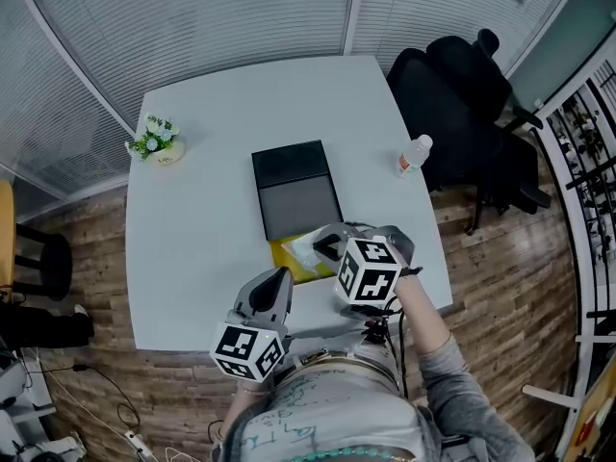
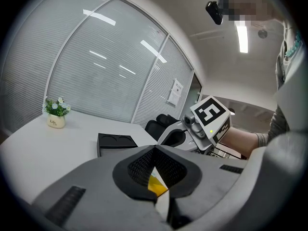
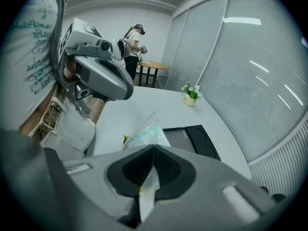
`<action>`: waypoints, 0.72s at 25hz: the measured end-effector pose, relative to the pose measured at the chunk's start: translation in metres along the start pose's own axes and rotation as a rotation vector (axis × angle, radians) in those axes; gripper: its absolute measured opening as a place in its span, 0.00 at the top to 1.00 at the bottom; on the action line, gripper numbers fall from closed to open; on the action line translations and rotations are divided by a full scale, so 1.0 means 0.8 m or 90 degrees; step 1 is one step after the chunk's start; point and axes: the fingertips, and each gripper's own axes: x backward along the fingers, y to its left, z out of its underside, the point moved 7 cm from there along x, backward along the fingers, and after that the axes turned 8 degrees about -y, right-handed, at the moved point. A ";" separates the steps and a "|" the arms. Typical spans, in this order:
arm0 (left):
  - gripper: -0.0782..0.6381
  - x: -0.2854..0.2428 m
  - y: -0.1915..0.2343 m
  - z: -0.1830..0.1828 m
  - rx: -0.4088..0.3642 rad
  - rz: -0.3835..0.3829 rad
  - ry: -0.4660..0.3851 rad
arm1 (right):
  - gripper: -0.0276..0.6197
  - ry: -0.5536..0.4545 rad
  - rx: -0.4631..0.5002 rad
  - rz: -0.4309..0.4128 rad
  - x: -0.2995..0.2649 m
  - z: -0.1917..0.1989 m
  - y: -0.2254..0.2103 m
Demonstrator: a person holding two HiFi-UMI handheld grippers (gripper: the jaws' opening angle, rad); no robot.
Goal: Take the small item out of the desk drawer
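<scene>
Right tongs are clamped tight on the small clear plastic packet, pinching its thin edge, and the rest of the bag fans out beyond the tips. The packet sits over a flat yellow piece on the white surface, just on the near side of the black rectangular case. Left tongs hang low by the front edge with their tips together right at that yellow piece. A sliver of yellow shows in the slit, and I can't tell whether it's pinched. A clear bottle stands off to the right.
</scene>
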 end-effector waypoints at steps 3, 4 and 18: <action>0.90 -0.008 -0.011 0.005 0.002 0.001 0.005 | 0.95 0.004 -0.004 0.006 0.012 0.016 -0.005; 0.90 -0.011 -0.015 0.006 0.002 0.003 0.006 | 0.95 0.006 -0.007 0.008 0.016 0.022 -0.007; 0.90 -0.046 -0.073 0.025 -0.003 0.012 0.020 | 0.95 0.022 -0.053 0.040 0.084 0.109 -0.023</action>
